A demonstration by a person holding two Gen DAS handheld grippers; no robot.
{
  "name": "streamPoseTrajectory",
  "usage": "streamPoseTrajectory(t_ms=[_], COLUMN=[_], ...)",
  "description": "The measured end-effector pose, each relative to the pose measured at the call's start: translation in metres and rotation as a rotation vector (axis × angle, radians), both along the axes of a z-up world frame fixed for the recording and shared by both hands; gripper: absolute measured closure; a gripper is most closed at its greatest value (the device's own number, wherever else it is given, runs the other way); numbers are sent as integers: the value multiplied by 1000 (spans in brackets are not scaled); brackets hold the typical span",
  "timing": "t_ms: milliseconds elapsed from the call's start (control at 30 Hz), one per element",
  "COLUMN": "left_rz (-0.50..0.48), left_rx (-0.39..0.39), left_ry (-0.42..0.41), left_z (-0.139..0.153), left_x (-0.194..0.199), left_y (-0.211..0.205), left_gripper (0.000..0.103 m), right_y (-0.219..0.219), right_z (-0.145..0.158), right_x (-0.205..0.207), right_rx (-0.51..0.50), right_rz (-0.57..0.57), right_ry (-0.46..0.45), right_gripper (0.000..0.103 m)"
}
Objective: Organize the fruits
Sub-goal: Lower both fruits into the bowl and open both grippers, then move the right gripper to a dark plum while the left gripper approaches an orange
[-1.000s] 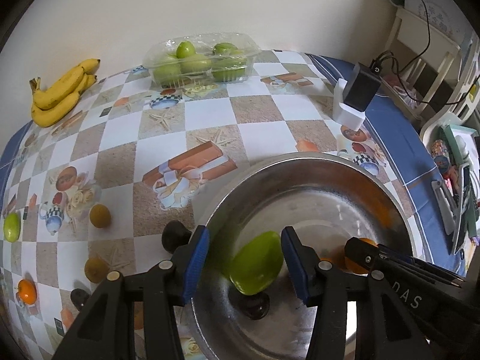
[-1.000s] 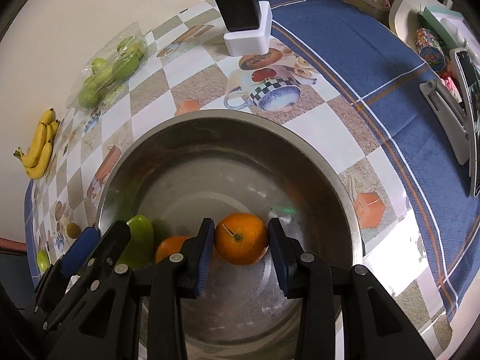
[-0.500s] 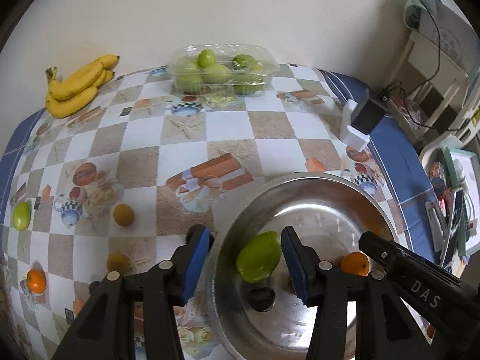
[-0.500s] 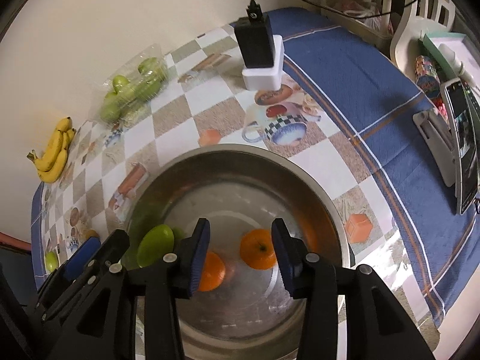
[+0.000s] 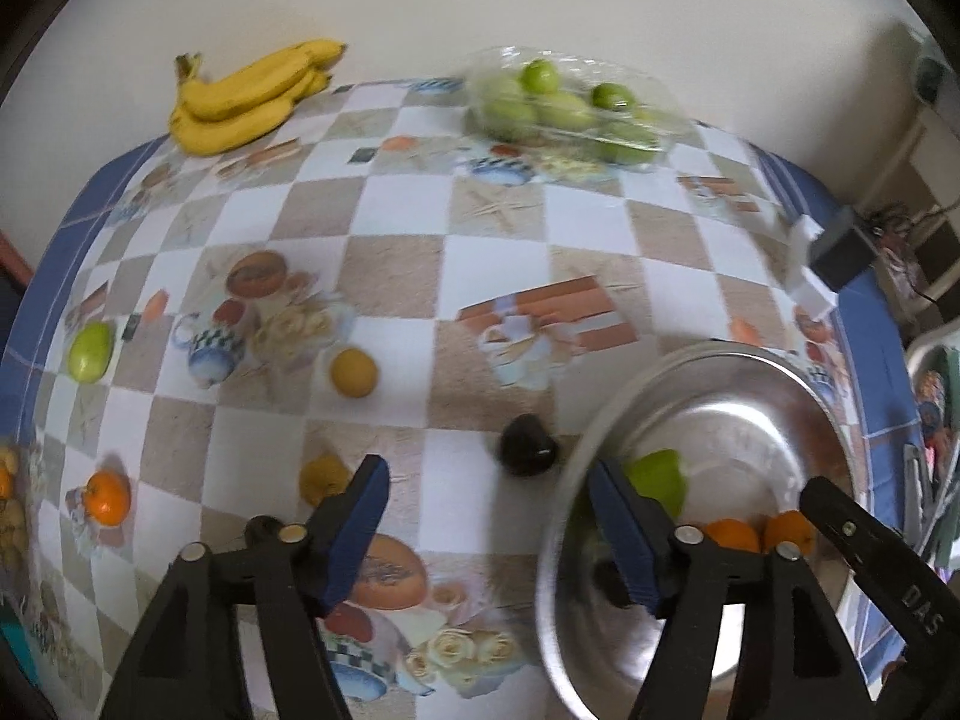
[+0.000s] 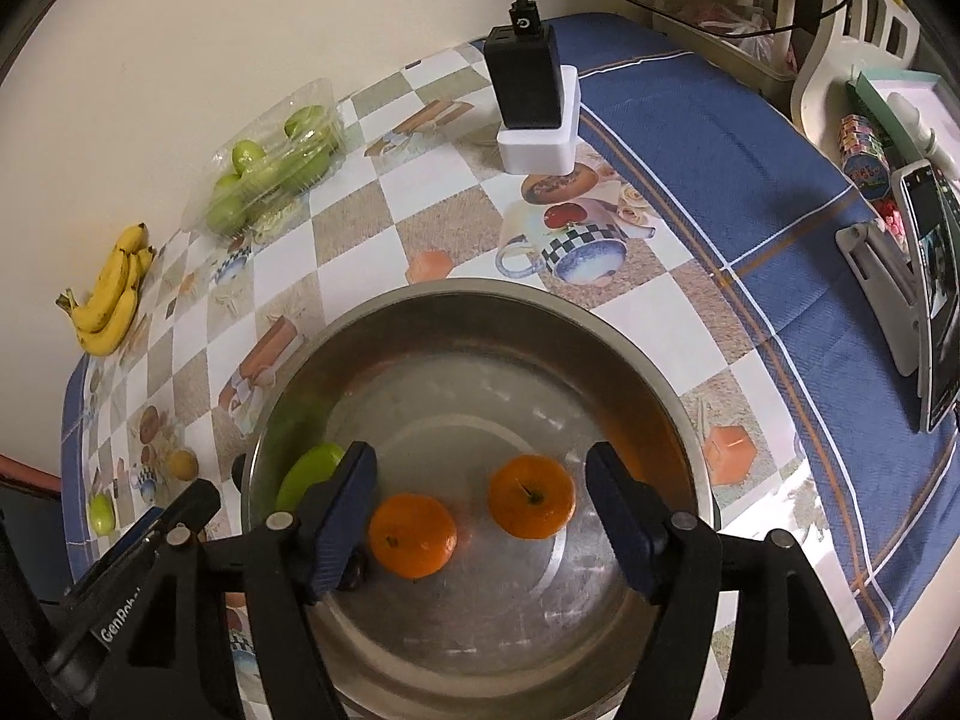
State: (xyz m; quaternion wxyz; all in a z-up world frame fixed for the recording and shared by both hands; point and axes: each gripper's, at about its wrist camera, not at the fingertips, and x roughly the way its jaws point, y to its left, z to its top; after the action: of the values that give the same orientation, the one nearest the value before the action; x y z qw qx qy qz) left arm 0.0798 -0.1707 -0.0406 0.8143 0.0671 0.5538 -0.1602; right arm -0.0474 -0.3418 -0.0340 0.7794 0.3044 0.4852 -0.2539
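Fruits in bowl: one green fruit (image 6: 309, 473) and two oranges (image 6: 412, 534) (image 6: 531, 504) lay inside the steel bowl (image 6: 600, 324); the green one was against the wall on the left side.
Fruits not collected: a yellow-brown fruit (image 5: 354, 372), a second one (image 5: 323, 478) just at the left tool's finger, an orange (image 5: 107, 497) and a green fruit (image 5: 90, 351) lay loose on the surface (image 5: 408, 276), all left of the bowl.
Left tool (image 5: 489, 531): its fingers stood wide apart and held nothing; it was over the bowl's left rim.
Right tool (image 6: 480, 519): also spread apart and empty, above the two oranges.
Key relation: the loose fruits lay to the left of both tools, so the left tool was the nearer one, I judge; the closest fruit was almost beside its left finger.
Further away: bananas (image 5: 252, 96) and a clear box of green fruits (image 5: 570, 108) stood near the wall.
Other: a small black object (image 5: 528, 445) lay just left of the bowl.
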Motion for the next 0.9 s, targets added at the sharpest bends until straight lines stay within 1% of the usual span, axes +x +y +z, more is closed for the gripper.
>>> streamPoseTrajectory(t_ms=[33,133,233,333,533,633,667,900], left_rz=[11,45,59,64,83,89,90,90], left_rx=[2,4,21,32,39,39,37,33], left_ry=[4,14,4,-5,-20,-37,-37,-42], left_z=[-1,-4,-5,-6,-5,-5,-5,-2], left_x=[1,4,6,7,8,9,9,11], left_y=[3,10,13,15,19,23,24,28], left_gripper=[20,13,6,3,0,0,0,0], right_y=[1,3,4,5,7,9,9,9], right_z=[-1,-4,-7,-8,-7,-6,-6,-5], right_x=[1,2,4,4,6,7,7,8], right_rx=[-2,-1,-2,-4,-7,-19,-21,-28], right_rz=[5,15,23,26,39,48,50,53], right_ry=[3,8,19,26,25,23,25,24], right_gripper=[22,16,15,15,14,3,2,2])
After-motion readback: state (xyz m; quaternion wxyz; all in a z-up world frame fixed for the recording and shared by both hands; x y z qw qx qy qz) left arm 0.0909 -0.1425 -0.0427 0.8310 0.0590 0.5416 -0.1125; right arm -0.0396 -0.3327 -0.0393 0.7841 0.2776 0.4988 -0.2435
